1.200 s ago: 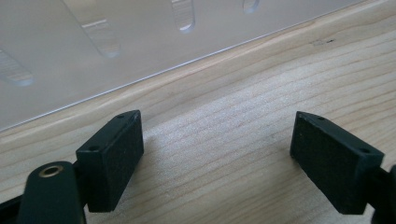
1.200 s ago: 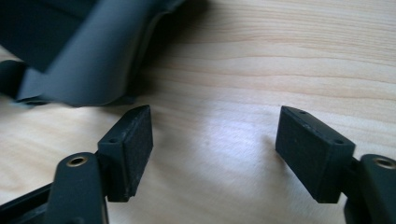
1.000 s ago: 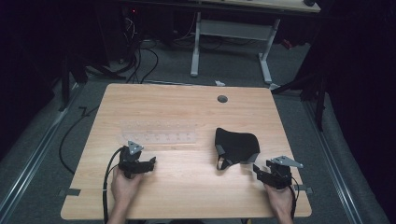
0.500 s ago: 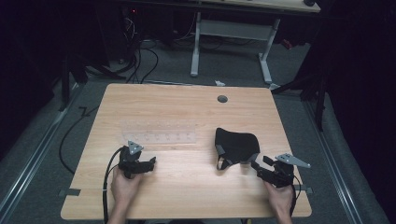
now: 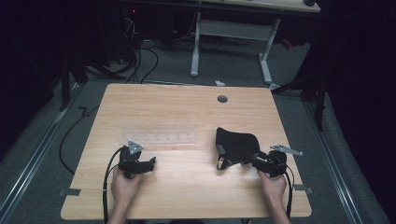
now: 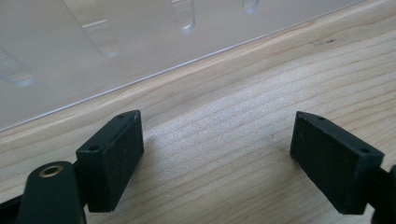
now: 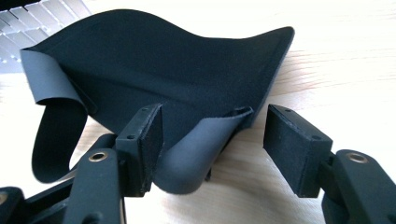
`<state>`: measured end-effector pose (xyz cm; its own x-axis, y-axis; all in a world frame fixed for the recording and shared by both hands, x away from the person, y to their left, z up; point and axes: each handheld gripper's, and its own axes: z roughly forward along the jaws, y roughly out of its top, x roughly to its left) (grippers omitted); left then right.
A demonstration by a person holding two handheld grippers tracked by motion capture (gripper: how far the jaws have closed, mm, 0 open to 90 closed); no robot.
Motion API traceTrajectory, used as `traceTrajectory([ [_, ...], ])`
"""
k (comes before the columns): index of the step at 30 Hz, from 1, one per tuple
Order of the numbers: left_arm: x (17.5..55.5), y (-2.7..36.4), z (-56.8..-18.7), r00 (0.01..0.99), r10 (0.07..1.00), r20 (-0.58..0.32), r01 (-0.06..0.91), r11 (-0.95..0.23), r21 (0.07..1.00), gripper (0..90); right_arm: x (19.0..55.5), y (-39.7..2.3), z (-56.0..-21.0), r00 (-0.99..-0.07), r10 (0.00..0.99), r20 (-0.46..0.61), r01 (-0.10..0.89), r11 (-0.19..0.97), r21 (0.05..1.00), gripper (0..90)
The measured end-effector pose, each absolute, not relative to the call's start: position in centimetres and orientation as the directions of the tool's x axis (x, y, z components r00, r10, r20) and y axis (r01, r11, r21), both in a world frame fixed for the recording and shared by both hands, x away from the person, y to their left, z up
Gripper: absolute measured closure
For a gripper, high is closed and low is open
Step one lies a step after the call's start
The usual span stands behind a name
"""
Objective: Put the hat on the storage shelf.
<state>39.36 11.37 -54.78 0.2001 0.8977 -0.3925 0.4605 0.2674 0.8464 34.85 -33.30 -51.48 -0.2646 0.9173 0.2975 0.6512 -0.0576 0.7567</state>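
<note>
Work in hand: the right gripper [image 5: 254, 160] is reaching for a black soft fabric face mask with ear loops [image 5: 236, 145] that lies on the right half of the light wooden table [image 5: 187, 112].

Where the mask is: flat on the tabletop, just in front of the right gripper and just right of a clear plastic tray with a row of small hollows [image 5: 159, 133]. In the right gripper view the mask [image 7: 159, 70] spreads ahead of the jaws, 1 ear loop [image 7: 56, 126] curling at its left.

What has just changed: against the high view of 1 second ago, the right gripper has slid in from the table's right edge toward the mask; its tips now overlap the mask's near corner. The mask itself lies where it lay, and so does the tray.

Right gripper state: jaws spread wide, with the mask's curled grey corner flap [image 7: 196, 154] between them. The flap leans against the left pad, while the right pad stands clear of it, so nothing is pinched yet.

Left gripper [image 5: 148, 163]: at rest on the left half of the table, unmoved from 1 second ago. Its jaws are spread over bare wood, the tray's edge [image 6: 140, 51] just ahead.

Meaning for the work: the approach looks nearly done; closing on the flap appears to be the next move.

Risk: the soft flap may slip free unless both pads meet it.
</note>
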Motion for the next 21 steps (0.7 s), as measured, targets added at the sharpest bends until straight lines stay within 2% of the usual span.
traceTrajectory([
  [6,39.4,11.4,-54.8,0.200,0.898,-0.392,0.459,0.268,0.847,17.6,35.6,-33.0,-52.1,-0.260,0.905,0.337,0.670,-0.083,0.738,40.4],
  [12,39.4,11.4,-54.8,0.199,0.898,-0.392,0.459,0.268,0.847,17.6,36.0,-32.5,-52.7,-0.267,0.897,0.353,0.678,-0.085,0.730,47.6],
  [21,39.4,11.3,-54.8,0.198,0.898,-0.393,0.458,0.269,0.847,17.6,36.2,-31.9,-53.0,-0.278,0.903,0.328,0.677,-0.058,0.734,56.0],
])
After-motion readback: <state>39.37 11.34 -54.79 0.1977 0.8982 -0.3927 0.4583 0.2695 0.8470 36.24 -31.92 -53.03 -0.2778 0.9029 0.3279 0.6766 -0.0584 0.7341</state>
